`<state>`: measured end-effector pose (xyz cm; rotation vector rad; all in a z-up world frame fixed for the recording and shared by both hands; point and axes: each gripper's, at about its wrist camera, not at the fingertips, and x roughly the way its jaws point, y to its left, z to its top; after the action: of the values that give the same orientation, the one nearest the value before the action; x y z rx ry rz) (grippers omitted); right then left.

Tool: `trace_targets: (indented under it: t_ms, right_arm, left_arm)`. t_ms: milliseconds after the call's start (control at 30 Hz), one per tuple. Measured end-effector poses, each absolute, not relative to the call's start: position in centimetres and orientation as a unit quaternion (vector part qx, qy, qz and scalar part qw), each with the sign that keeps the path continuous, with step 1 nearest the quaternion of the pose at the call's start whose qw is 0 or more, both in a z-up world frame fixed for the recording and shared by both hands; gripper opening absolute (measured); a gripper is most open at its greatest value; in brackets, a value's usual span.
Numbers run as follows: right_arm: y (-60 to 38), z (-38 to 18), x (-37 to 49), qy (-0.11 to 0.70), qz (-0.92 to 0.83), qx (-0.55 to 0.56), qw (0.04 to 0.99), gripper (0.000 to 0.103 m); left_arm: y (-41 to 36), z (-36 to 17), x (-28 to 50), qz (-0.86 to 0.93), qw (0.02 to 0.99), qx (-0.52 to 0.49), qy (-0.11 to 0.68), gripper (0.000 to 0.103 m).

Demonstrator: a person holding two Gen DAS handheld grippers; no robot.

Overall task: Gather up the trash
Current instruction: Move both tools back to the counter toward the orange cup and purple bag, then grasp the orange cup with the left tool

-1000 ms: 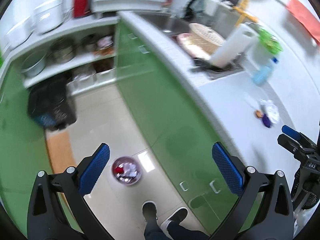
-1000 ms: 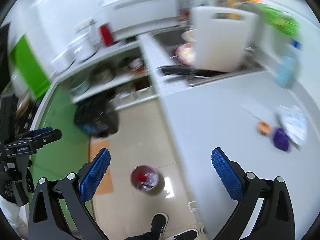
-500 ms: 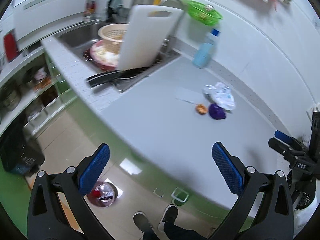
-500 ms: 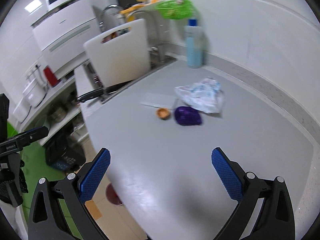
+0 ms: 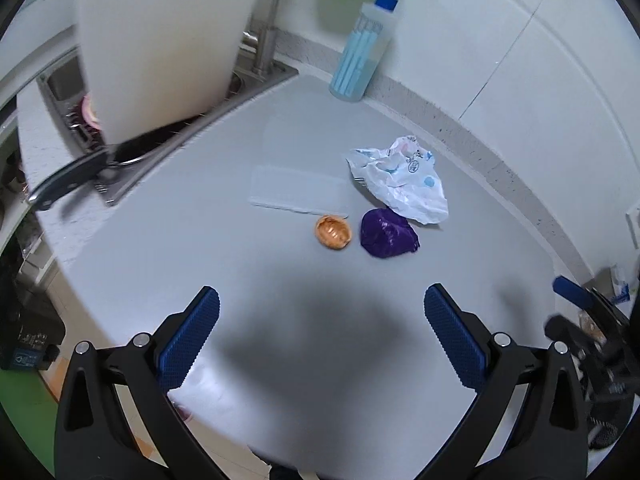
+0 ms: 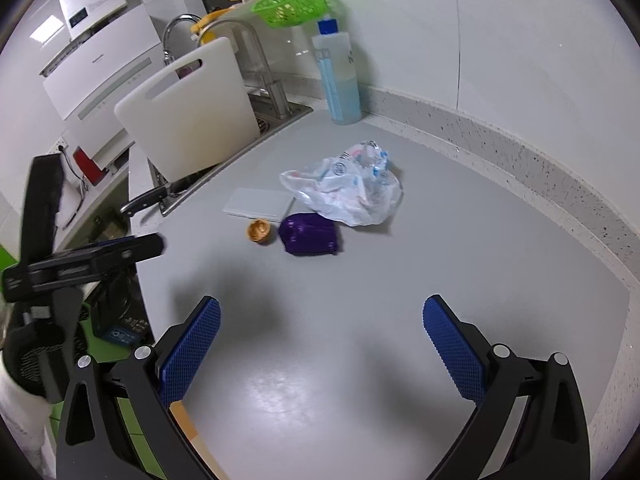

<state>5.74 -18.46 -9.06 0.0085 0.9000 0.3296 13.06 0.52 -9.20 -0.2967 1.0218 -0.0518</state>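
On the grey counter (image 5: 280,340) lie a crumpled white plastic bag (image 5: 400,180) (image 6: 348,188), a purple wrapper ball (image 5: 388,234) (image 6: 310,234), a small orange foil cup (image 5: 333,232) (image 6: 260,231) and a flat clear packet (image 5: 296,192) (image 6: 260,204). My left gripper (image 5: 320,320) is open, well short of the trash, nothing between its blue pads. My right gripper (image 6: 320,332) is open too, hovering over bare counter nearer than the purple ball. The left gripper also shows at the left edge of the right wrist view, and the right gripper at the right edge of the left wrist view.
A white cutting board (image 6: 192,116) leans in the sink (image 6: 280,114), with a black knife handle (image 6: 146,200) sticking out. A blue soap bottle (image 6: 340,80) stands at the wall, under a green basket (image 6: 292,4). The counter edge drops to the floor on the left.
Both cameras swung from the floor and green cabinets up onto the counter. The trash pile now lies ahead and closer in both views. Both grippers stayed open.
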Motion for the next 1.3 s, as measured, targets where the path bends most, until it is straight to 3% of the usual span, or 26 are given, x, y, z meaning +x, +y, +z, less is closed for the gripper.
trace_targets:
  t_ms: [633,700,767,933,1067,1133,1200,1300]
  right_arm:
    - [-23.5,-12.8,10.5,0.473,0.17,0.03,0.864,0.097]
    - [-23.6,-13.1,10.7,0.475,0.172,0.031,0.862,0.097]
    - [-23.5,-13.3,11.0,0.478,0.175,0.032,0.86,0.097]
    - [-23.3,-13.4,11.3,0.479,0.181,0.031,0.858,0.097]
    - [-23.5,-13.6,11.5,0.482,0.179,0.036,0.857,0.097]
    - [-23.6,-13.7,11.5,0.483,0.178,0.037,0.857,0.097]
    - [-23.6,-13.8,11.4,0.485,0.177,0.038,0.856,0.097]
    - [-23.5,-14.0,11.4,0.487,0.176,0.04,0.855,0.097]
  left_arm:
    - [-1.4,-15.2,21.5,0.021,0.841,-0.137,0.524,0.099]
    - [-1.1,-15.4,21.6,0.024,0.84,-0.135,0.525,0.084]
    - [-1.2,-15.7,21.8,0.024,0.837,-0.124,0.532,0.078]
    - [-1.5,-16.4,22.1,0.023,0.836,-0.114,0.537,0.077]
    - [-2.1,-16.6,22.5,0.015,0.836,-0.104,0.538,0.069]
    - [-2.0,-16.5,22.5,0.019,0.838,-0.104,0.535,0.06]
    - [-2.1,-16.3,22.5,0.004,0.839,-0.11,0.533,0.04]
    - [-2.9,-16.2,22.8,0.002,0.841,-0.089,0.533,0.036]
